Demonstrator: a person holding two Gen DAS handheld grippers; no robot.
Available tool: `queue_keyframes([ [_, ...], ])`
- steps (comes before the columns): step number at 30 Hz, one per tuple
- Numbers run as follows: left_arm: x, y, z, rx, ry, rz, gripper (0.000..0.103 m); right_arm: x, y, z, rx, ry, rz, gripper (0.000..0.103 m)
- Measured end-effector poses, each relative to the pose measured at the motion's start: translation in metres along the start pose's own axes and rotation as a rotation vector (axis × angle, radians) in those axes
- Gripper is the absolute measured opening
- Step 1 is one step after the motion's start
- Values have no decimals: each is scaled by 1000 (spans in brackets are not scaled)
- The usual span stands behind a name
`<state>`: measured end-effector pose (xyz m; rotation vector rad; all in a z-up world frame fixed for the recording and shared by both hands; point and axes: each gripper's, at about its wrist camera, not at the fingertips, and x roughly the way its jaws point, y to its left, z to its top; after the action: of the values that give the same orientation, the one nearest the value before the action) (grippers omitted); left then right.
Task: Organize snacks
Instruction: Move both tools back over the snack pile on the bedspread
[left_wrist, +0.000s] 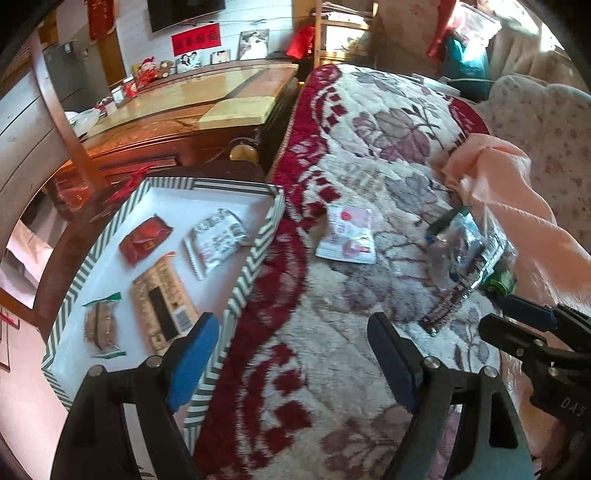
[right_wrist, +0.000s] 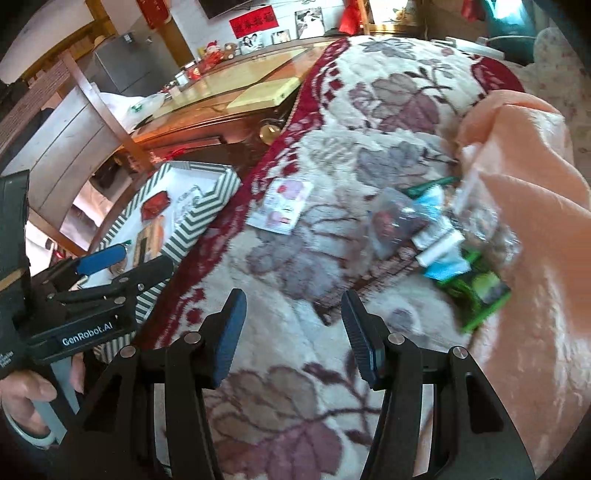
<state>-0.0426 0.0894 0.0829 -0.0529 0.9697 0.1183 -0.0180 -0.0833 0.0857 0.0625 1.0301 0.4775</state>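
Blue-padded, the left tool (left_wrist: 293, 354) and the right tool (right_wrist: 293, 336) both hung released and empty above the floral blanket (left_wrist: 332, 369). Beyond them lay a white snack packet (left_wrist: 347, 236) alone on the blanket. Four snacks rested inside the striped box (left_wrist: 255, 254), and a blurred pile of snacks (right_wrist: 443, 236) sat beside the peach cloth (right_wrist: 524, 192).

Plush cloth blanket (left_wrist: 369, 110), glossy wood table (left_wrist: 207, 92) (pkts (left_wrist: 469, 251) shiny plastic)
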Motion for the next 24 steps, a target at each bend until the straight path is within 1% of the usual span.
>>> queue_keyframes([
  [3,0,-11,0,17,-1,-15,84,-8,-13,-5,22,-3,-12,53],
  [7,2,-26,-1,42,1,-39,84,-16,-31,-12,47,-5,-51,54],
  [12,10,-49,1,83,10,-93,84,-19,-56,-19,99,7,-89,53],
  [16,17,-74,4,147,18,-154,84,-16,-72,-22,144,22,-103,53],
  [21,26,-104,5,247,14,-227,84,-13,-83,-26,164,34,-106,53],
  [24,34,-122,6,304,26,-272,84,-14,-89,-26,178,32,-117,53],
])
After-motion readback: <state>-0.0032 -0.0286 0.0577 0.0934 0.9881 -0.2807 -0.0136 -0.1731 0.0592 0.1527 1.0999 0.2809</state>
